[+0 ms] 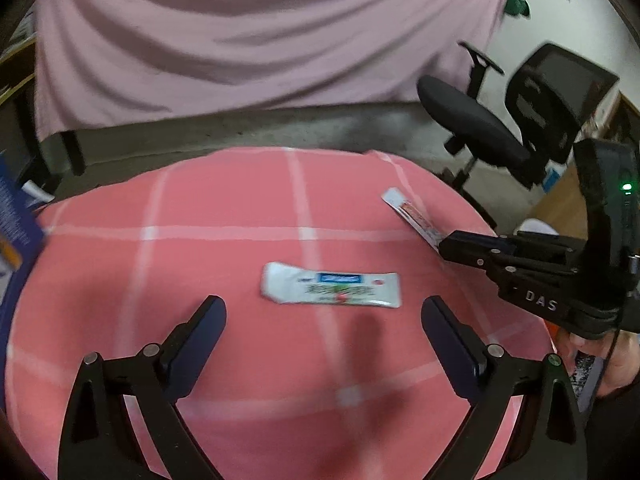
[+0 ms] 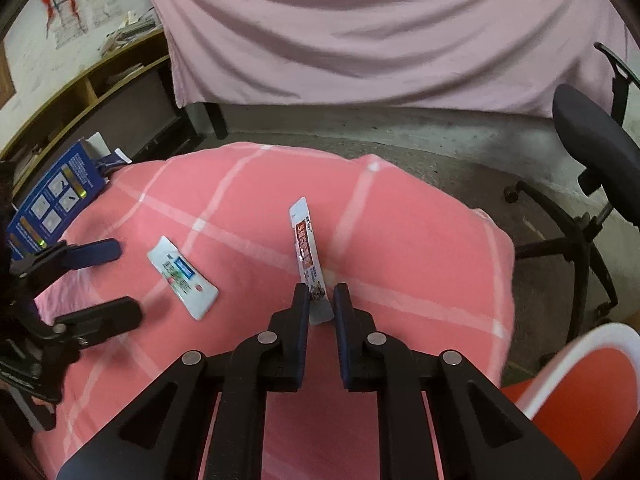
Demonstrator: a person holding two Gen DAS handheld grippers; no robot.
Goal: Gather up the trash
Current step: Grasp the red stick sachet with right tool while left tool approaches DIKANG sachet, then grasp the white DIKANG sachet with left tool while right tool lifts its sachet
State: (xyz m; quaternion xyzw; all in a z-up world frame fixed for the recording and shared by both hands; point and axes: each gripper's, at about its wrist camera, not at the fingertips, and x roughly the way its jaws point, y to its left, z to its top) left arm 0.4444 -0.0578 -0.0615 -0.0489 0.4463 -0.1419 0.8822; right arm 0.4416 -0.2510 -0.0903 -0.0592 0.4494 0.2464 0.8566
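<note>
A flat white wrapper with a blue label (image 1: 331,289) lies on the pink checked cloth (image 1: 224,216), just ahead of my open, empty left gripper (image 1: 323,312); it also shows in the right wrist view (image 2: 182,277), between the left gripper's fingers (image 2: 100,251). A long narrow red-and-white sachet (image 2: 306,258) stands tilted up between the pads of my right gripper (image 2: 321,294), whose jaws are nearly closed around its lower end. In the left wrist view the sachet (image 1: 412,214) sticks out from the right gripper (image 1: 446,246) at the right.
A blue box (image 2: 50,200) lies at the cloth's left edge. A red-and-white bin (image 2: 576,384) is at the lower right. A black office chair (image 2: 592,152) stands on the concrete floor to the right. A pink draped sheet (image 2: 360,28) hangs behind.
</note>
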